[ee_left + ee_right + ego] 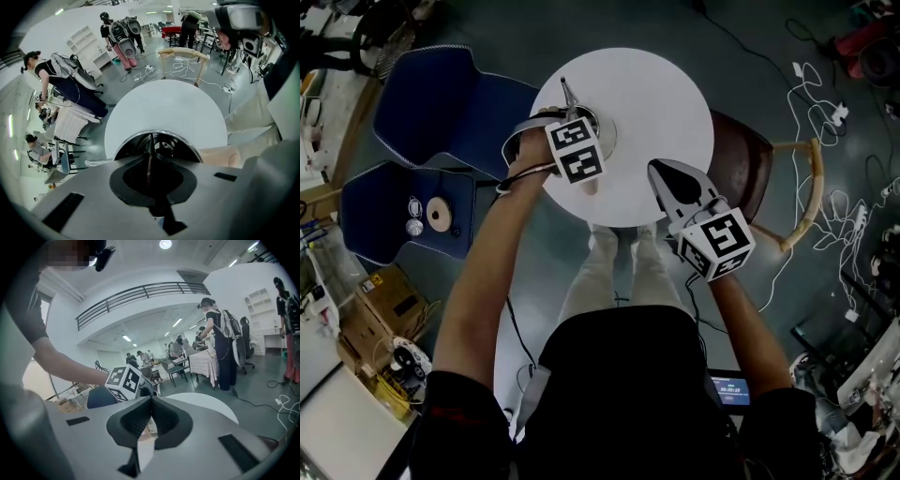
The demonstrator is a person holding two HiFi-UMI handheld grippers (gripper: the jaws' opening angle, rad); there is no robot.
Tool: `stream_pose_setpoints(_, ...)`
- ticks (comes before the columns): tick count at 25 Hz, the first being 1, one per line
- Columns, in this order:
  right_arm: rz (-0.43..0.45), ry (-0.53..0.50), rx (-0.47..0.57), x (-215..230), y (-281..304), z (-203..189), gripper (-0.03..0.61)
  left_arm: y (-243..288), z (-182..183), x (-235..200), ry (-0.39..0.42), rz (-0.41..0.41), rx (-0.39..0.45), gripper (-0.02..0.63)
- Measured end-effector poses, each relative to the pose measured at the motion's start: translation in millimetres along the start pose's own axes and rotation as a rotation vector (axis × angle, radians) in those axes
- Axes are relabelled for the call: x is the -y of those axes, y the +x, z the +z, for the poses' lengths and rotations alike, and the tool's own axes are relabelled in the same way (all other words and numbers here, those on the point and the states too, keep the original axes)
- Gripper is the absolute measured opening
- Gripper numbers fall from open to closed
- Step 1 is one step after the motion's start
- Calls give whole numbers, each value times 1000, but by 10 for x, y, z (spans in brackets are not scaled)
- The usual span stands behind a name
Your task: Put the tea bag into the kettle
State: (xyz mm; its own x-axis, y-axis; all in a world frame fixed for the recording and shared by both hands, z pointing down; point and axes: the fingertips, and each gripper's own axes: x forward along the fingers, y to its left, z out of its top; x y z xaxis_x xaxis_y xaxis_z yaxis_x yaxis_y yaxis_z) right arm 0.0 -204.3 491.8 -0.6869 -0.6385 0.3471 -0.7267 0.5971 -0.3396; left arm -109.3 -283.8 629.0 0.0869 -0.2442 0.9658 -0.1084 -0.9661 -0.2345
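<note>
Kettle (166,147) sits at left rim of table (666,122), right half open.

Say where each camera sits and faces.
Head view: on the person's head, facing steeply down at the table; arms and legs show.
Left gripper view: on the left hand-held gripper, facing down past a pinched string into the kettle; trousers show.
Right gripper view: on the right hand-held gripper, facing across the room; left arm shows.
The first two share the kettle.
</note>
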Motion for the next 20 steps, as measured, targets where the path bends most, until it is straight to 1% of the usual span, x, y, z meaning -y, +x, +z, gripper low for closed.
stream_pose_setpoints(2,-2,2,-2,4,6,-13,17,-6,-5,-5,-8,-9,10,26)
stream_pose_setpoints(3,-2,4,-3,12,8,-21,17,-4,0,-4,-12,-15,17,56)
stream_pose_setpoints(5,-2,7,-5,22,9,-33,17,-9,19,-12,-28,-20,35,79)
stream_pose_setpoints(10,-1,8,-6,-8,-2,-51,17,-45,16,0,-52,-22,64,107)
stream_pose_setpoints(15,-3,10,-8,-9,18,-35,17,-75,-6,-5,-45,-30,73,109)
stream_pose_setpoints(18,-1,7,-11,10,15,-30,17,-111,-9,-61,-46,-13,78,109)
stream_pose_setpoints(20,1,6,-11,14,18,-15,17,-186,-16,-117,-61,2,90,99)
